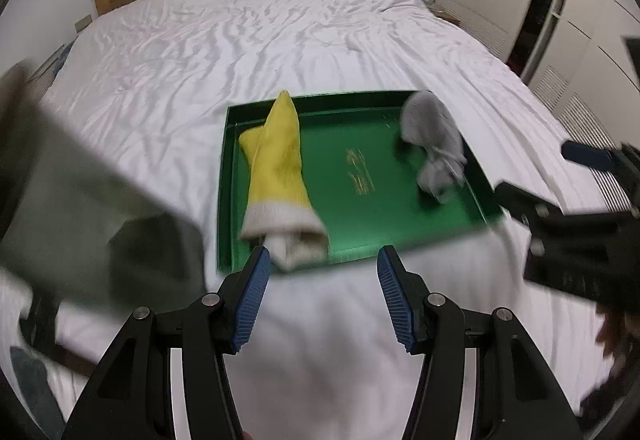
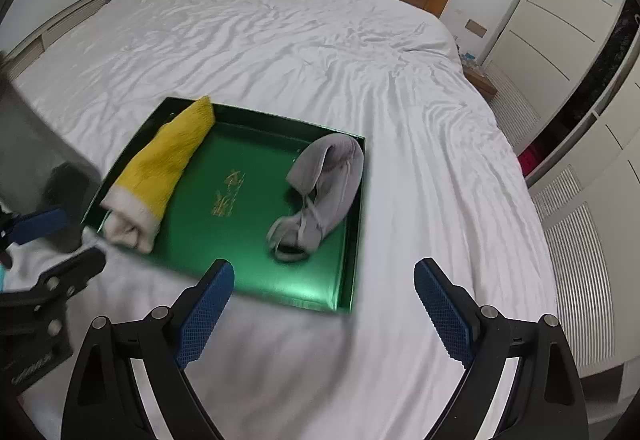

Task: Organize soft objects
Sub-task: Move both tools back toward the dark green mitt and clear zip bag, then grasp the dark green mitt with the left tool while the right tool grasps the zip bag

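Both tongs, left tongs [image 1: 320, 260] and right tongs [image 2: 324, 272], gaping apart and empty above the bed [image 2: 280, 39], yellow sock roll [image 2: 160, 167] and grey sock bundle [image 2: 320, 191] lying well apart in the green tray [image 2: 256, 280], probably sorted there deliberately.

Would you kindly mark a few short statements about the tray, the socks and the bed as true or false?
1. The yellow sock lies in the green tray. True.
2. The grey sock lies on the bed sheet outside the tray. False: it is in the tray.
3. The right hand-held gripper holds the grey sock. False: its jaws are empty.
4. The tray rests on the bed sheet. True.
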Demonstrator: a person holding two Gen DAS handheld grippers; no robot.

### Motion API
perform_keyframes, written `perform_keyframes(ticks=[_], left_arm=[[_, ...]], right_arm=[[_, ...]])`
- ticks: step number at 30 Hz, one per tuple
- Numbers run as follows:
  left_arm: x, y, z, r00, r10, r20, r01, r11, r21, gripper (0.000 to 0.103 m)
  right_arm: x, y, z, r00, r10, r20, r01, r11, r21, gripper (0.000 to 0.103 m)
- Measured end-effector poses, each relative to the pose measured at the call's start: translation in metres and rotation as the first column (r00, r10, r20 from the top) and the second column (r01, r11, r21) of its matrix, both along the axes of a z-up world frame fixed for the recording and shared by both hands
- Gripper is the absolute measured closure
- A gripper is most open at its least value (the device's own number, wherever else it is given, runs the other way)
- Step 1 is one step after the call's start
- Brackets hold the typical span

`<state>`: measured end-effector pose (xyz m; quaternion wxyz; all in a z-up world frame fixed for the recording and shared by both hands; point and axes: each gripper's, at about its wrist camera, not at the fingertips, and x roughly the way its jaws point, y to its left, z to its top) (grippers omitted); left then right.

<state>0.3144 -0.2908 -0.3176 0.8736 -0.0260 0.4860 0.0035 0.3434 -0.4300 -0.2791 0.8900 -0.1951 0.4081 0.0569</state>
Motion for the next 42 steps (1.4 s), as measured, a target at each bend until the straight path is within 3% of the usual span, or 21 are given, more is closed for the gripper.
perform_keyframes(ticks=[6, 10, 13, 20, 26, 32, 37, 42], left_arm=[[-0.081, 0.014, 0.021, 0.998, -0.057, -0.006, 0.057, 0.998, 0.006, 0.053], [-0.121, 0.042, 0.026, 0.997, -0.045, -0.057, 0.045, 0.999, -0.007, 0.053], [-0.147, 0.063, 0.031, 0.998, -0.038, -0.053, 0.039, 0.999, 0.015, 0.053], [-0.199, 0.146, 0.042, 0.993, 0.082, -0.086, -0.080, 0.996, 0.028, 0.053], [-0.242, 0.228, 0.038, 0.967, 0.216, -0.138, -0.212, 0.976, 0.038, 0.053], [-0.269, 0.293, 0.022, 0.931, 0.317, -0.180, -0.315, 0.948, 0.041, 0.053], [-0.276, 0.331, 0.002, 0.912, 0.355, -0.203, -0.367, 0.930, -0.021, 0.053], [-0.270, 0.351, -0.024, 0.902, 0.331, -0.276, -0.365, 0.928, -0.079, 0.053]], right_arm=[[-0.073, 0.013, 0.021, 1.000, 0.019, -0.003, -0.019, 0.999, 0.029, 0.010], [-0.126, 0.041, 0.031, 0.998, 0.064, -0.023, -0.062, 0.996, 0.069, 0.011], [-0.163, 0.068, 0.036, 0.994, 0.106, -0.038, -0.102, 0.990, 0.098, 0.011], [-0.228, 0.143, 0.041, 0.972, 0.219, -0.084, -0.204, 0.966, 0.160, 0.012], [-0.259, 0.203, 0.041, 0.947, 0.305, -0.099, -0.278, 0.935, 0.221, 0.012], [-0.271, 0.254, 0.021, 0.930, 0.344, -0.129, -0.296, 0.910, 0.291, 0.012], [-0.273, 0.280, -0.002, 0.936, 0.310, -0.169, -0.238, 0.907, 0.349, 0.015], [-0.263, 0.297, -0.031, 0.933, 0.289, -0.213, -0.201, 0.912, 0.357, 0.016]])
